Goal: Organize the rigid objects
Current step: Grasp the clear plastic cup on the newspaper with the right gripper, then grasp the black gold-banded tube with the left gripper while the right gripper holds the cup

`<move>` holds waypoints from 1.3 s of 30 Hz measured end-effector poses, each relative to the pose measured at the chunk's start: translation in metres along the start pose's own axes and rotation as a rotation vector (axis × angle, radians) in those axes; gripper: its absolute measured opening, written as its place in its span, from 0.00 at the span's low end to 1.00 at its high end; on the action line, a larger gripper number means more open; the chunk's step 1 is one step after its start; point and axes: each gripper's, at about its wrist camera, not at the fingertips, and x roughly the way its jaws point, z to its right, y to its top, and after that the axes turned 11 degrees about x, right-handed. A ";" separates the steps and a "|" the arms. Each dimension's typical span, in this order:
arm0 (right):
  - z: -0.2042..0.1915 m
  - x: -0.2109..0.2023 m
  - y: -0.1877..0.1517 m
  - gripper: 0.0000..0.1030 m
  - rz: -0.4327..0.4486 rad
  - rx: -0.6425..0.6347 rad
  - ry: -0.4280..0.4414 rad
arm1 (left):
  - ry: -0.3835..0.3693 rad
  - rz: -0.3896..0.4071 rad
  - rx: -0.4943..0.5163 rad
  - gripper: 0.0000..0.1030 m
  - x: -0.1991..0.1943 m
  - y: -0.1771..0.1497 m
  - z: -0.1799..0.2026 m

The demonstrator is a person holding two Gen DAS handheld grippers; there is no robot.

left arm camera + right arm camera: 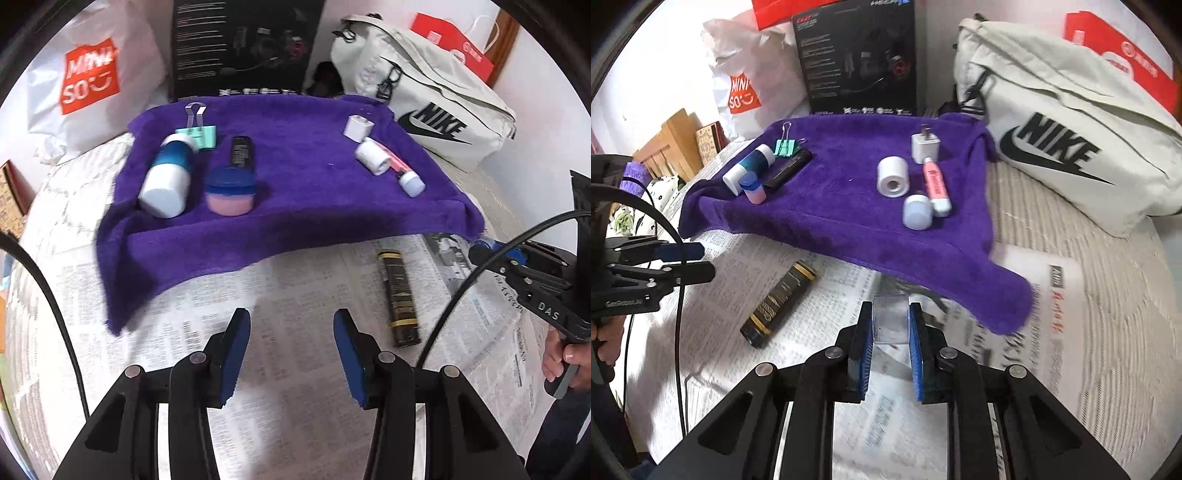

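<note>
A purple towel lies on newspaper. On its left sit a white and blue bottle, a pink jar with a blue lid, a black tube and a green binder clip. On its right are a white charger, a white roll, a pink highlighter and a pale blue cap. A black and gold tube lies on the newspaper. My left gripper is open and empty. My right gripper is shut on a clear plastic box.
A white Nike bag stands at the right, a black product box and a Miniso bag behind the towel. Newspaper covers the bed. Cables hang near both grippers.
</note>
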 end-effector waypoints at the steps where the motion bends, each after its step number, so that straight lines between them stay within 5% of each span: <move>1: 0.005 -0.005 -0.002 0.17 0.007 0.009 0.001 | -0.002 -0.001 0.004 0.44 0.002 0.001 0.003; 18: 0.084 -0.044 -0.017 0.17 0.066 0.165 -0.076 | -0.053 -0.048 0.129 0.44 0.032 0.027 0.063; 23: 0.089 -0.044 -0.019 0.17 0.068 0.176 -0.079 | -0.003 -0.063 0.186 0.43 0.037 0.028 0.078; 24: 0.090 -0.043 -0.019 0.17 0.066 0.178 -0.077 | 0.004 -0.060 0.191 0.43 0.036 0.028 0.078; 26: 0.089 -0.042 -0.020 0.17 0.063 0.177 -0.077 | 0.035 -0.052 0.210 0.22 0.034 0.027 0.079; 39: 0.075 -0.035 -0.017 0.17 0.044 0.146 -0.061 | 0.022 -0.047 0.215 0.23 0.038 0.035 0.078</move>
